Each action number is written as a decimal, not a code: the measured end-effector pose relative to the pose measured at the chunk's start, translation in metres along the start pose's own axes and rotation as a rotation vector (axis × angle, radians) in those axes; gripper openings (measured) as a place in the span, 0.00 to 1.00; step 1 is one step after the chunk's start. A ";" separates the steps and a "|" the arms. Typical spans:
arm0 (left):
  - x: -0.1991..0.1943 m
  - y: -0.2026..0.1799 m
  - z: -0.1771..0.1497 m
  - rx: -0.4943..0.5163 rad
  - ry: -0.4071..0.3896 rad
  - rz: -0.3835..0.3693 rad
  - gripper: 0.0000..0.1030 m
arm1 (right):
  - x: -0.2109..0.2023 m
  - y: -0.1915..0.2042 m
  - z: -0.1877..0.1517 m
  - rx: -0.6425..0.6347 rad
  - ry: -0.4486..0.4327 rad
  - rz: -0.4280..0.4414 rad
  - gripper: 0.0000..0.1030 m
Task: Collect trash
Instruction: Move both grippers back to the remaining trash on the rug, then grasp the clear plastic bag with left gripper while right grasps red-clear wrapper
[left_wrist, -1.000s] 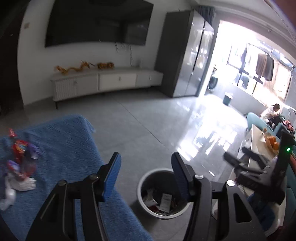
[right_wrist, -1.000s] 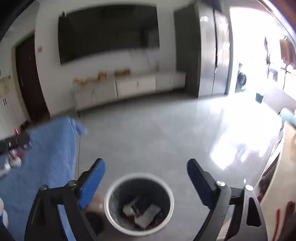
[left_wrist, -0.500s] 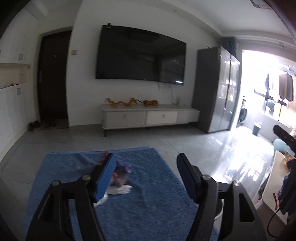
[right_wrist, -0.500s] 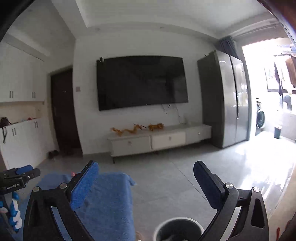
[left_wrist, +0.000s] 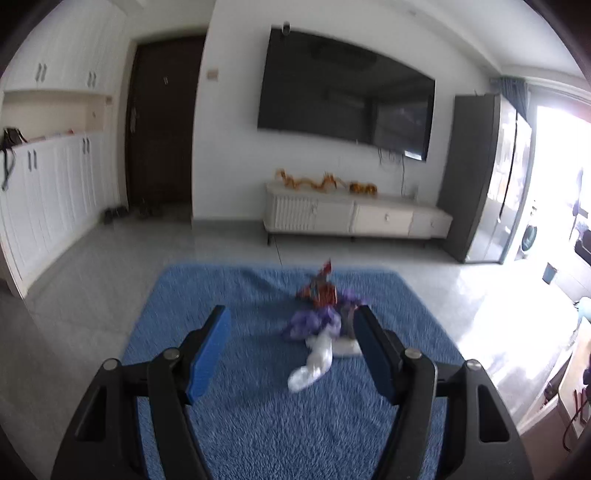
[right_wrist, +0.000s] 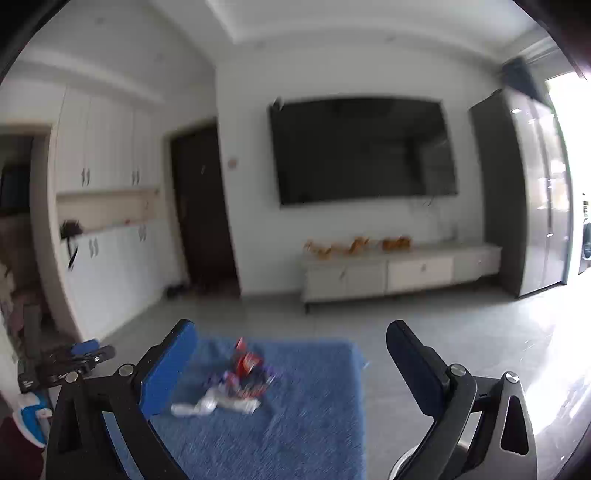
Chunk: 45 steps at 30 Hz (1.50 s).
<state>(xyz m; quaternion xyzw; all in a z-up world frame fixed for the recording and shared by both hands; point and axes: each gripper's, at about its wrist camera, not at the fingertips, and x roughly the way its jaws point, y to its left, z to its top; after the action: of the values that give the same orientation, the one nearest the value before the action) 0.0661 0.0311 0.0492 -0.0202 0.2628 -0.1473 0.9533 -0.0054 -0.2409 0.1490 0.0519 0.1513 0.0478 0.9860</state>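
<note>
Blue cloth (left_wrist: 258, 424) holds trash pile (left_wrist: 321, 321); fingers (left_wrist: 208, 350) apart.

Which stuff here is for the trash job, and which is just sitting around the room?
For the job:
- trash pile on the blue cloth
- left gripper, open
- right gripper, open

Just sitting around:
- TV
- white cabinet
- orange ornaments
- dark door
</note>
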 end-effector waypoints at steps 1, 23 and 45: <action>0.015 0.001 -0.007 0.001 0.036 -0.011 0.65 | 0.016 0.008 -0.005 -0.018 0.037 0.012 1.00; 0.175 0.011 -0.078 0.020 0.377 -0.197 0.41 | 0.272 0.081 -0.125 -0.087 0.516 0.221 0.55; 0.083 0.011 -0.070 -0.052 0.271 -0.167 0.10 | 0.180 0.056 -0.077 -0.057 0.398 0.226 0.11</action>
<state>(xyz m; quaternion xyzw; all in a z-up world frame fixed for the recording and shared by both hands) 0.1019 0.0202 -0.0538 -0.0466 0.3900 -0.2203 0.8928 0.1380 -0.1585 0.0296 0.0301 0.3346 0.1715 0.9261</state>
